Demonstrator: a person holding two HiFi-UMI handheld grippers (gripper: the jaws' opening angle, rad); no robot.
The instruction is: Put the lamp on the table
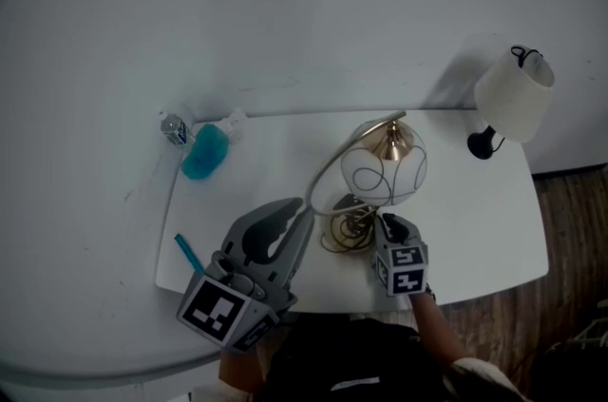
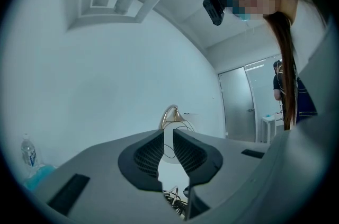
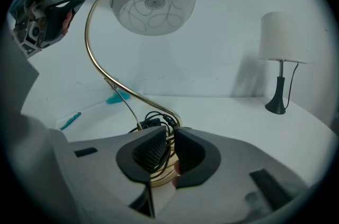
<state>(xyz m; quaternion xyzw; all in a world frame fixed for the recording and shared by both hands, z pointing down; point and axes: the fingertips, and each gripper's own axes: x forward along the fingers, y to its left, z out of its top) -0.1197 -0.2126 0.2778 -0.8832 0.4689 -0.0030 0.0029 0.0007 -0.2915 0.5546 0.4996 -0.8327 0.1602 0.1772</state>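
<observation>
Right gripper (image 3: 170,138): jaws drawn in to a narrow slot, closed on the lamp (image 1: 383,164) low down. Black cord (image 3: 153,118) and the rim of the round brass base (image 1: 344,234) are seen pinched between the pads.

Lamp: base is set on the white surface (image 1: 475,220), near the front edge, about midway along. A thin brass arm is curved up from the base and over in a hook. From it a white globe shade is hung, marked with thin dark looping lines and capped in brass. The cord is bundled loosely on the base.

Left gripper (image 2: 168,135): held just left of the lamp, jaws parted by a slim gap only, nothing between them (the globe is seen beyond, through the gap).

Farther out: a second lamp (image 1: 513,96), white drum shade on a black stem, at the right rear corner. A blue cloth-like object (image 1: 205,151) and a small bottle (image 1: 174,128) at the left rear corner. A teal pen (image 1: 186,252) at the left front edge.
</observation>
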